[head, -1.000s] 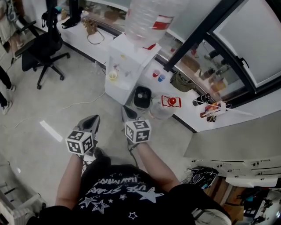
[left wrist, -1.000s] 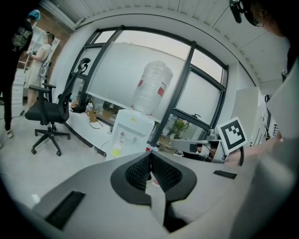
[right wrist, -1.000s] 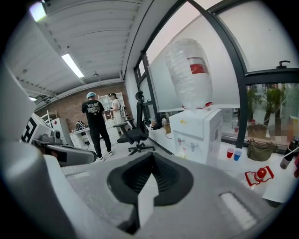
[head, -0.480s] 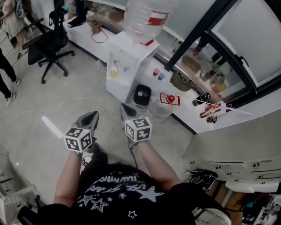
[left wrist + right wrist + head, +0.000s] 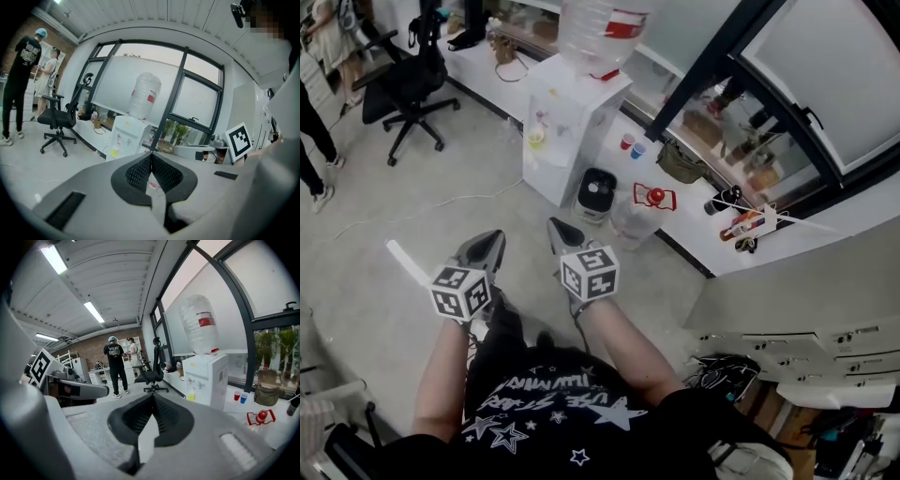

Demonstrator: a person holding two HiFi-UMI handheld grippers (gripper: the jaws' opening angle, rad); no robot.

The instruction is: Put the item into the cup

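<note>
Left gripper (image 5: pixel 151 155), right gripper (image 5: pixel 153 397): fingers (image 5: pixel 165 174) together

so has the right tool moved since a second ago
No, barely: the right tool sits just as near the black bin; the view itself shifted.

Two grippers, left gripper (image 5: pixel 490 240) and right gripper (image 5: pixel 557 228), each with one marker cube. Two cups, a red cup (image 5: pixel 626 142) and a blue cup (image 5: pixel 638 150); one water dispenser (image 5: pixel 567 112) bearing one bottle (image 5: pixel 598 28); one office chair (image 5: pixel 401 84). Two standing people, one in black (image 5: pixel 114 363), one in light clothes (image 5: pixel 133 351).
</note>
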